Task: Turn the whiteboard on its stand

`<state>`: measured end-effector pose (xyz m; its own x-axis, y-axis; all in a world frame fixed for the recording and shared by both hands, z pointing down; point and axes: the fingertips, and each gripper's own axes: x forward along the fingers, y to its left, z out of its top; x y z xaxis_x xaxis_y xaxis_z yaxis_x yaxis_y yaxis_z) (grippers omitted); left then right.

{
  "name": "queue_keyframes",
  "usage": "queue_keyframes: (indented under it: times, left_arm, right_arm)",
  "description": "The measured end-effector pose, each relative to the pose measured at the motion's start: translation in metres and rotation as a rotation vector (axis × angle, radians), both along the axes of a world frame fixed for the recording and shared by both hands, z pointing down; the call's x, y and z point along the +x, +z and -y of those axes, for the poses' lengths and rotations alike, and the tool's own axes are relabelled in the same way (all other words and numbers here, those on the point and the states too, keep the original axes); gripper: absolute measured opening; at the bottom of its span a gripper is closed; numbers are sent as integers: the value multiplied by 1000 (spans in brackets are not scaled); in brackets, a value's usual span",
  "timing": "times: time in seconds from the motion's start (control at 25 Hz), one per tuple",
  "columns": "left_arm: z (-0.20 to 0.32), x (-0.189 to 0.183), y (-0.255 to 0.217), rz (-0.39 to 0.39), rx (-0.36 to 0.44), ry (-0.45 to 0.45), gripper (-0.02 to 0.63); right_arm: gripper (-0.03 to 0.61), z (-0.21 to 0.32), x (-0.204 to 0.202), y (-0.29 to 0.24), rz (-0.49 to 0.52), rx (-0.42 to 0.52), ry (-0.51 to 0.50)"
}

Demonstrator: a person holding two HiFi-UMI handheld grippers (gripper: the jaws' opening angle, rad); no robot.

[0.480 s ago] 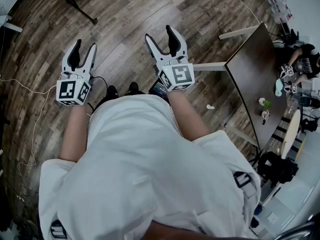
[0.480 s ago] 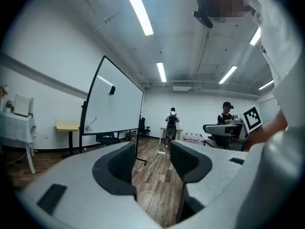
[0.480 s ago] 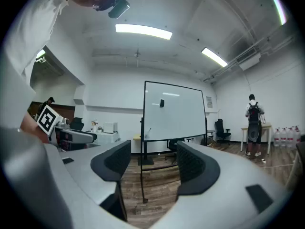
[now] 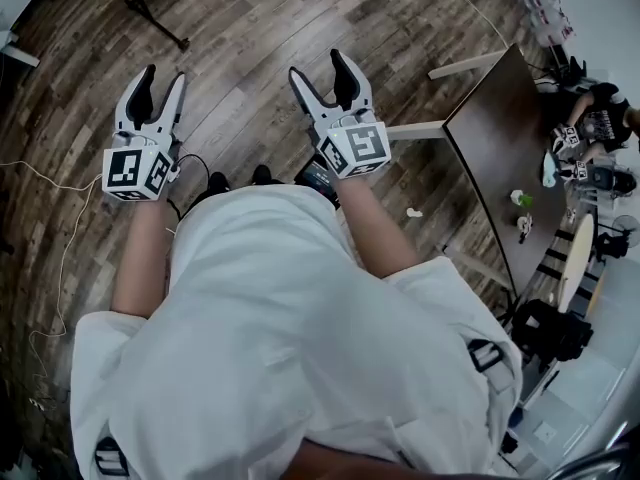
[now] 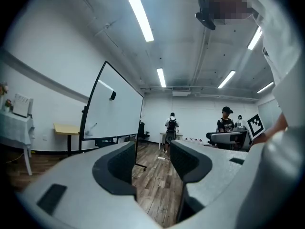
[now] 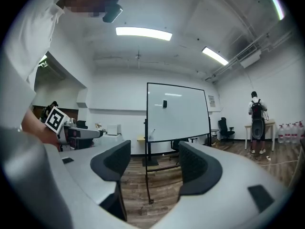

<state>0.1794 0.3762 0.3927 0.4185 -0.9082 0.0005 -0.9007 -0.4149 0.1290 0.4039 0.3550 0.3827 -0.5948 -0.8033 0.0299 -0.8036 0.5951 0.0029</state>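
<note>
The whiteboard (image 6: pixel 178 112) stands upright on its black wheeled stand some way off across the wooden floor, facing me in the right gripper view. The left gripper view shows the whiteboard (image 5: pixel 112 111) at a slant, to the left of the jaws. A black stand foot (image 4: pixel 152 13) lies on the floor at the top of the head view. My left gripper (image 4: pixel 150 86) and right gripper (image 4: pixel 322 68) are held out level over the floor, side by side. Both are open with only air between the fingers, and neither touches the board. The left gripper (image 5: pixel 151 159) and right gripper (image 6: pixel 153 163) frame bare floor.
A dark table (image 4: pixel 500 138) with small items stands to my right, with a seated person beyond it. Two people (image 5: pixel 171 127) stand at the far wall. A thin cable (image 4: pixel 60 258) trails on the floor at left. A yellow desk (image 5: pixel 66 128) sits behind the board.
My left gripper has drifted slightly up and to the left in the head view. The right gripper has barely shifted. Both sets of jaws look the same.
</note>
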Motion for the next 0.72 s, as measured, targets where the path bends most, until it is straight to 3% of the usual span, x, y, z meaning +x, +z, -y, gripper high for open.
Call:
queue_keyframes:
  times: [0.32, 0.72]
  left_arm:
    - [-9, 7, -24, 10, 47, 7, 210]
    - [-14, 24, -12, 27, 13, 20, 210]
  right_arm:
    - [293, -1, 11, 1, -14, -5, 14]
    - [276, -8, 23, 5, -19, -5, 29]
